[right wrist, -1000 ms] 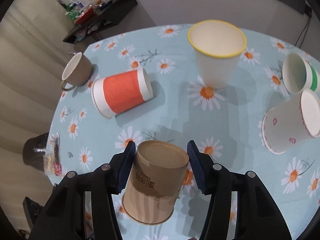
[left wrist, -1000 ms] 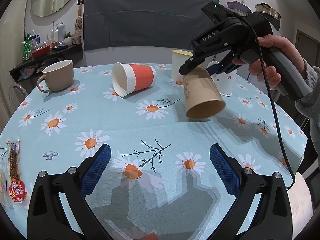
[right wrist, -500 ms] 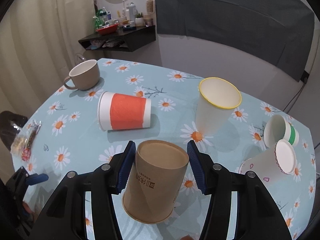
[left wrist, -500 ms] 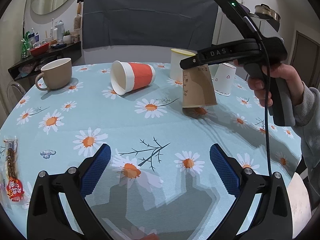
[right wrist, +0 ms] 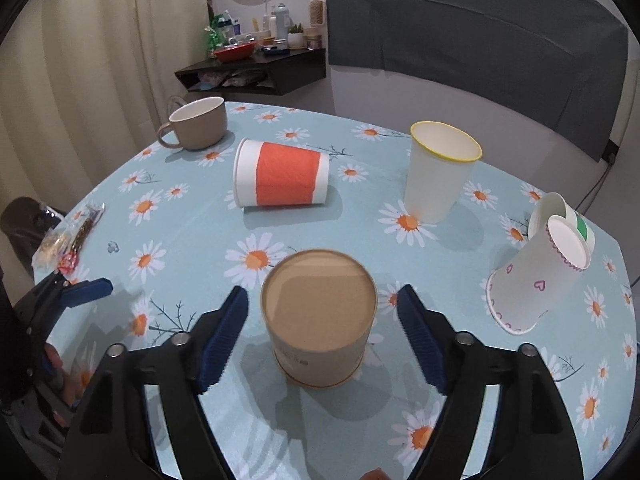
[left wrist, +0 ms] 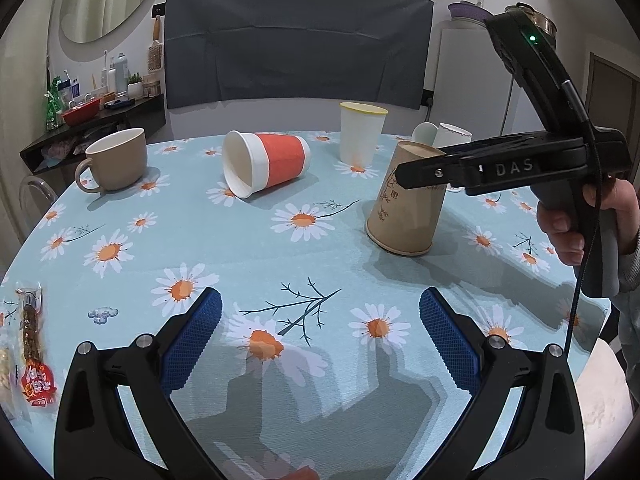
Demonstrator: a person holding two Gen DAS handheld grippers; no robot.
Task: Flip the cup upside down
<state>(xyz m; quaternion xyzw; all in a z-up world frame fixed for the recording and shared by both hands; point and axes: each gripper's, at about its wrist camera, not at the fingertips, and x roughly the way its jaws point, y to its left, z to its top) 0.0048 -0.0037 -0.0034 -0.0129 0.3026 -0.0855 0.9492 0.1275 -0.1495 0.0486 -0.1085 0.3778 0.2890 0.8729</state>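
A brown paper cup (right wrist: 320, 316) stands upside down on the daisy tablecloth (right wrist: 360, 184), base up. It also shows in the left wrist view (left wrist: 408, 204). My right gripper (right wrist: 322, 336) is open, its blue pads on either side of the cup with gaps, not touching. In the left wrist view the right gripper (left wrist: 424, 168) reaches across the cup's upper part. My left gripper (left wrist: 320, 332) is open and empty over the table's near side.
An orange cup (right wrist: 280, 174) lies on its side. A yellow-rimmed white cup (right wrist: 438, 170) stands upright. A beige mug (right wrist: 198, 124) sits far left. A heart-print cup (right wrist: 532, 280) and a green-banded cup (right wrist: 560, 216) lean at the right. A snack packet (left wrist: 34, 356) lies at the left edge.
The right gripper turned the brown cup from tilted to base up, set it down on the cloth and opened its jaws. The left gripper stayed put.
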